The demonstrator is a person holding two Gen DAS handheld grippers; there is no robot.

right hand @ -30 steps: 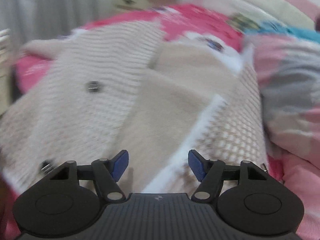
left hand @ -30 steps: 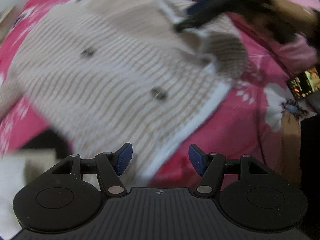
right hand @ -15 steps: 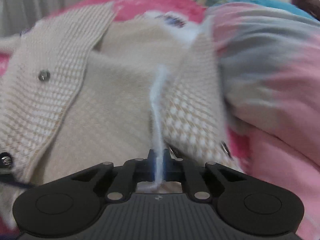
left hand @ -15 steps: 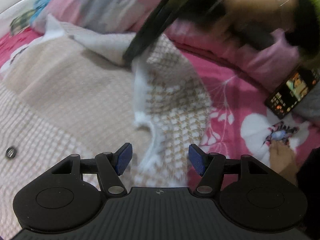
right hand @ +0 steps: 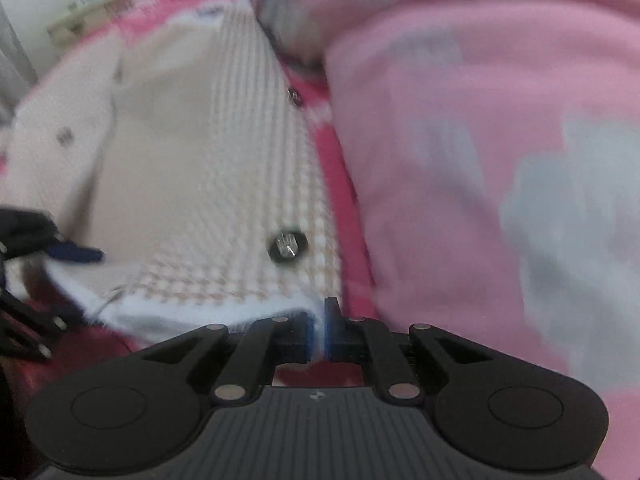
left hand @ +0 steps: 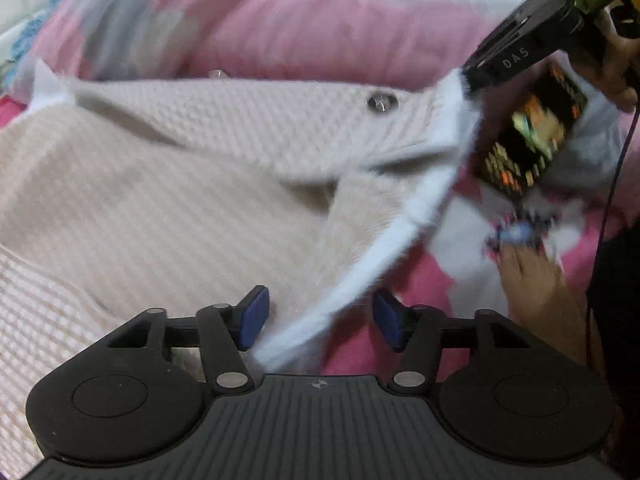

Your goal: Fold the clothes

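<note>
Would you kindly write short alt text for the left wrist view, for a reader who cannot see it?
The left gripper is closing its blue fingers around the white hem of a beige knit cardigan spread on a pink floral bedsheet. At upper right the right gripper pinches the same hem, beside a lit phone and a pink quilt.

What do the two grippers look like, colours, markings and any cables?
Both are matte black with ribbed bodies, round side discs, silver pivot pins and blue pads. The left gripper has a small crosshair mark at its centre. The right gripper reads "DAS" in the left view, near yellow-green wiring; a thin purple cable hangs nearby.
</note>
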